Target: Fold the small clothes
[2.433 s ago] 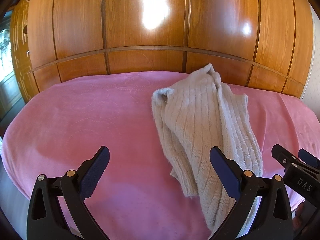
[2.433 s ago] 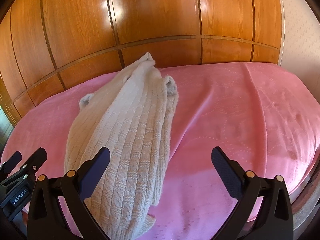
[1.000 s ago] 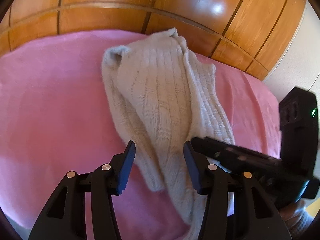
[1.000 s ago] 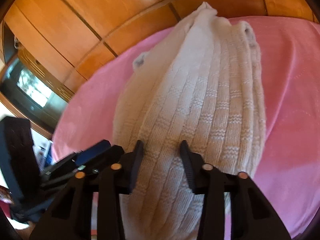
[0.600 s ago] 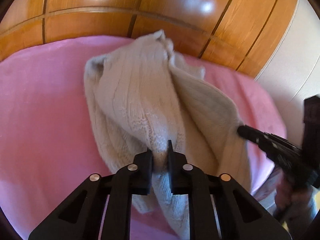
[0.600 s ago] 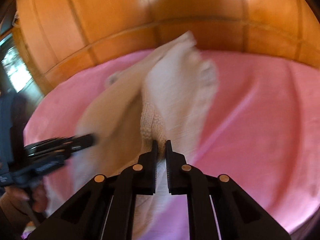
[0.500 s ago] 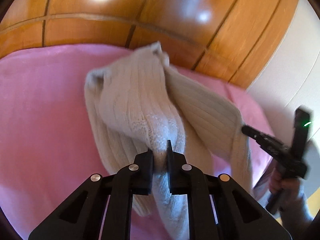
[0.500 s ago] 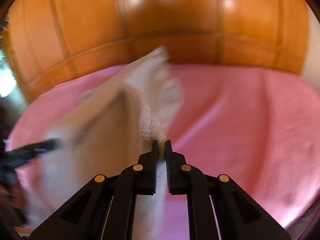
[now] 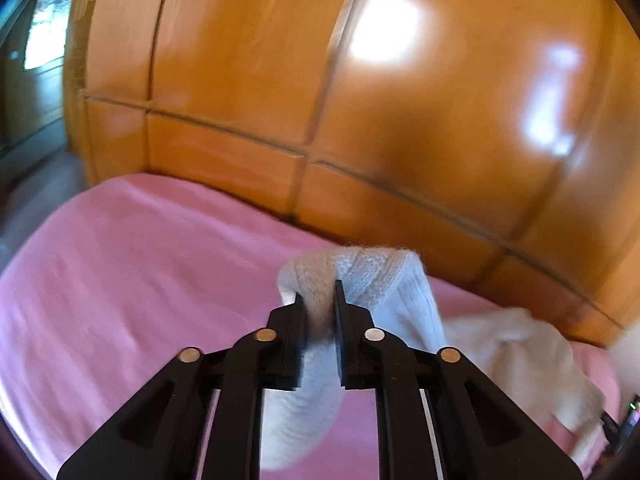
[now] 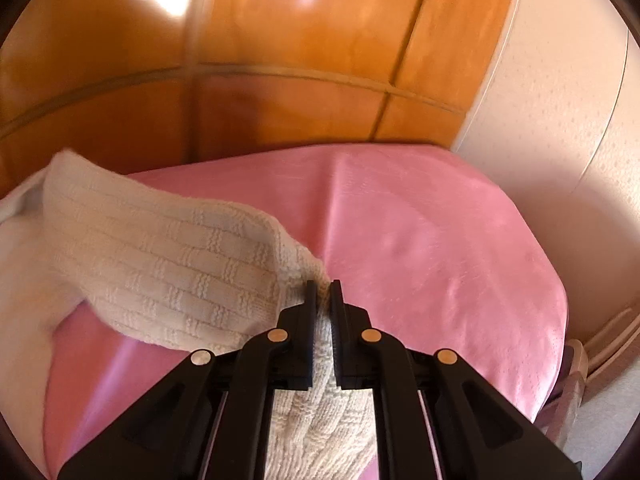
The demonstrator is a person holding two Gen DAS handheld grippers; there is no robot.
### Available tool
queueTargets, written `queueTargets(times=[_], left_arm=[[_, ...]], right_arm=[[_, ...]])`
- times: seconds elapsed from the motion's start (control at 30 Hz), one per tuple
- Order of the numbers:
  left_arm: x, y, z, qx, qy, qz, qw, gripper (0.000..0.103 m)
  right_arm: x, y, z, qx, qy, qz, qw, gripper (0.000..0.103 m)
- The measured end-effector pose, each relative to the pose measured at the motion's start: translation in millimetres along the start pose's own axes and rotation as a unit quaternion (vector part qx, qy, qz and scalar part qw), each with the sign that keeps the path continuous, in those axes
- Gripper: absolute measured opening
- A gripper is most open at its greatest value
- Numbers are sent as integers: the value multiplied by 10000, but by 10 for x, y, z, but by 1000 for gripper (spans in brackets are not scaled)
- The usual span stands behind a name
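A cream knitted garment (image 10: 168, 264) hangs stretched between my two grippers above a pink bedspread (image 10: 420, 240). My left gripper (image 9: 318, 300) is shut on one bunched edge of the garment (image 9: 360, 276), which trails off to the right and drops below the jaws. My right gripper (image 10: 320, 294) is shut on the other edge, and the knit spreads away to the left. The rest of the garment between the two holds is partly out of view.
A glossy wooden panelled wall (image 9: 360, 100) runs along the far side of the bed and also shows in the right wrist view (image 10: 280, 60). A pale textured wall (image 10: 560, 120) stands at the right. A window (image 9: 44, 28) is far left.
Both grippers closed on the garment's near edge, then lifted it and moved apart, the left going left and the right going right. The garment is now spread between them off the bed.
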State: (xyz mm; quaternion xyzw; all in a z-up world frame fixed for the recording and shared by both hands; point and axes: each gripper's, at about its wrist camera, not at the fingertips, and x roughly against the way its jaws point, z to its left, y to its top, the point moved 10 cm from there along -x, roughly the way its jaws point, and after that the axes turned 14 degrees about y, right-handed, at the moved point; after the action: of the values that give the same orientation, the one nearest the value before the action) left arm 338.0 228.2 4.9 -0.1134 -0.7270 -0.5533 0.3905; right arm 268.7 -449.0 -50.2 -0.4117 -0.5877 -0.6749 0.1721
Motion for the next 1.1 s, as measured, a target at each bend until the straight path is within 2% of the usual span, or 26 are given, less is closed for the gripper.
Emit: queueTargets(times=[0.03,0.07,0.1,0.13,0.17,0.23,0.27,0.3,0.33,0.37,0.4,0.47,0.5,0.53,0.57,0.67,0.7,0.73,0.77,0.8,0.83,0.87,0.93,1.1], left_arm=[[-159,33,83,123,250,123,9995,32],[-217,41,135,202,376,148,9990,58],[-260,45,173,283,518,108,9982,76],[-245,12,192,332,571,27,9978,76],[-209,-81,171,315,410,50,9986,76],[-166,-370,32,166,-84,326,9993,76],[-131,-625,-70,70,-412,566,9975,76],[-75,-873,-175,-5,-827,827,9931,74],[-34,-1064,-230,-59,-1177,1036,9876,72],[76,-1439,-369,-137,-1751,1425,9741,72],[172,-1717,-457,-169,-2069,1671,9638,72],[327,-2138,-580,-184,-2482,2068,9462,72],[437,-2413,-650,-107,-2741,2341,9327,72],[502,-2566,-681,7,-2886,2486,9246,72],[592,-2757,-726,90,-3004,2650,9162,72],[714,-2996,-830,175,-3207,2738,9066,72],[713,-3008,-858,196,-3196,2769,9060,71],[733,-3015,-904,204,-3233,2768,9047,68],[778,-3023,-984,110,-3334,2720,9026,46],[763,-2956,-1008,-60,-3284,2671,9060,18],[760,-2940,-1036,-241,-3142,2584,9132,9],[800,-2881,-1042,-407,-3037,2421,9206,8],[922,-2713,-1026,-515,-3075,2154,9254,7],[1300,-2065,-671,-419,-3198,1540,9340,4]], right_arm=[[-63,33,-9,-82,8,48,10000,7],[-87,41,-4,-99,-29,59,9999,9],[-58,70,2,-96,-75,19,9999,29],[11,75,10,-97,-11,-31,9999,42],[113,65,87,-91,149,-153,9997,63],[256,13,282,-28,583,-225,9980,64],[345,-82,439,1,949,-139,9954,64],[453,-297,711,31,1588,69,9873,64],[513,-444,881,61,1931,208,9809,64],[617,-699,1166,109,2510,467,9668,64],[678,-852,1335,113,2850,624,9564,64],[862,-1313,1806,99,3670,1075,9239,64],[909,-1449,1936,98,3880,1217,9135,63],[970,-1660,2125,112,4122,1420,8999,62],[988,-1775,2216,137,4220,1515,8938,60],[1033,-2108,2510,145,4398,1729,8812,49],[1017,-2135,2544,217,4316,1704,8856,47],[1017,-2161,2568,416,4138,1615,8950,44],[1034,-2161,2575,568,4015,1545,9009,36],[1057,-2157,2564,592,3974,1516,9031,18],[1089,-2114,2524,631,3898,1445,9073,12],[1168,-2020,2465,696,3865,1294,9105,7],[1312,-1921,2360,794,3825,1007,9150,5],[1934,-1335,1980,862,3730,14,9238,5]])
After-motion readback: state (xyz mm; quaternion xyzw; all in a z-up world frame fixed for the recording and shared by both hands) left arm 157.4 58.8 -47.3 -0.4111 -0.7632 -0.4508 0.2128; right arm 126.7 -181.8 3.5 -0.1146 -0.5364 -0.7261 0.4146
